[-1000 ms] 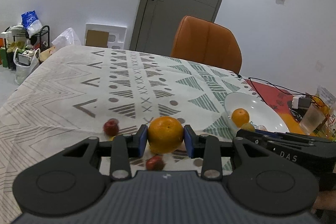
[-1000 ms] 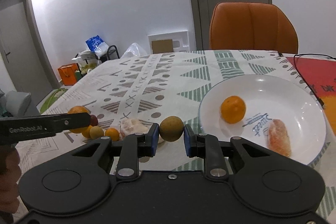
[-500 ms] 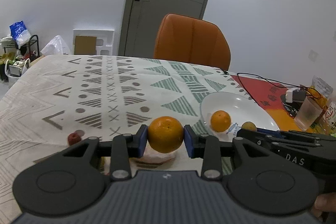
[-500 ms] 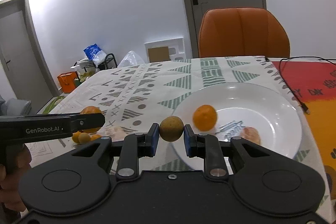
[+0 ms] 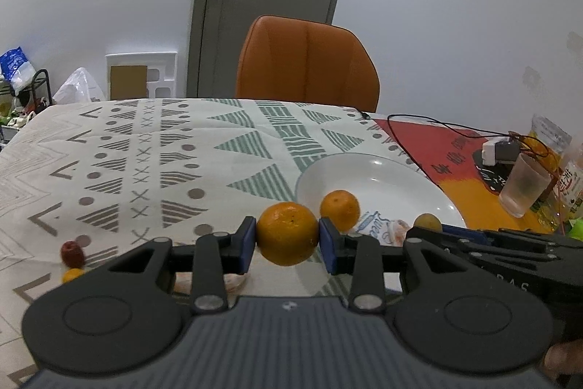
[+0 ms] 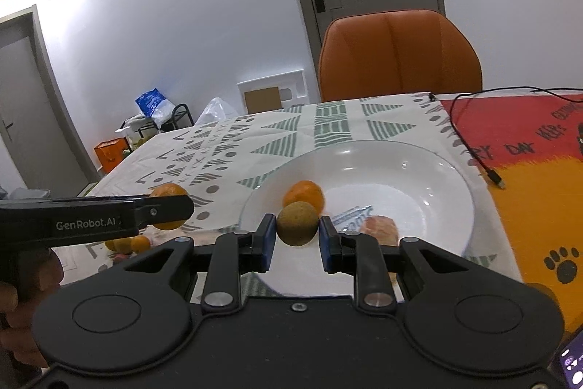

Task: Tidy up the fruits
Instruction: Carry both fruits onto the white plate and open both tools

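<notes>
Before us lies the patterned tablecloth (image 5: 153, 148), and on its right part the white plate (image 6: 430, 170), which holds a mandarin (image 6: 304, 194) and a peeled segment (image 6: 380, 228). Our left gripper (image 5: 288, 237) pinches a large orange (image 5: 287, 233) above the cloth, just left of the plate. Our right gripper (image 6: 296, 229) pinches a small brownish-green fruit (image 6: 297, 223) over the plate's near rim. A red date (image 5: 71, 252) rests on the cloth, far left.
</notes>
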### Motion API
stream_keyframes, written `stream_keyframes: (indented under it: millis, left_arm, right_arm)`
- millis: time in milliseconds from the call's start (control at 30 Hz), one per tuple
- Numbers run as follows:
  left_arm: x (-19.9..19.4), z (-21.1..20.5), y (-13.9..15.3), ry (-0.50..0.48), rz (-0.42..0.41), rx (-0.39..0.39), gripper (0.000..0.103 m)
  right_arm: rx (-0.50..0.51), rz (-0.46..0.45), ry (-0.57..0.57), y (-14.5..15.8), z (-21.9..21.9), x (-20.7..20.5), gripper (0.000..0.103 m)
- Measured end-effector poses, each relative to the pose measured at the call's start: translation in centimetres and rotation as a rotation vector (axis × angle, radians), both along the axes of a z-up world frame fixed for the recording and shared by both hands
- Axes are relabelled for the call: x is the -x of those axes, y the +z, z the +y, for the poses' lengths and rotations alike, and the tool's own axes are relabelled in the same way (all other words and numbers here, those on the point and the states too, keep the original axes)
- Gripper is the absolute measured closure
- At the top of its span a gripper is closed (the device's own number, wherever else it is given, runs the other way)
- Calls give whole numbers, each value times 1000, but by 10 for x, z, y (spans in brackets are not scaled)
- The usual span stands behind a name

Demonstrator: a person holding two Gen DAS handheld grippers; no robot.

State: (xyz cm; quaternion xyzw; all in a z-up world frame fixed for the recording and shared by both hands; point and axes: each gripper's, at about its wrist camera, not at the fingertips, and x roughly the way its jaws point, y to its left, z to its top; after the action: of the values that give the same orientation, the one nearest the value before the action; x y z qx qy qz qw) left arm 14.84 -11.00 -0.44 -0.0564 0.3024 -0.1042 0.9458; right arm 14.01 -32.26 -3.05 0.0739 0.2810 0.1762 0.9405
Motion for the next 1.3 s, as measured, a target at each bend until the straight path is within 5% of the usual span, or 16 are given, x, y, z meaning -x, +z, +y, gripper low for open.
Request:
stream_keyframes:
  millis: [600, 1300]
  left_arm:
    - [-40, -63, -11, -25, 51, -85, 68]
    - [-85, -114, -14, -103, 100, -90, 67]
  right_arm:
    - [-42, 24, -13, -22, -54, -38, 80]
    - [-90, 69, -14, -34, -76, -67, 75]
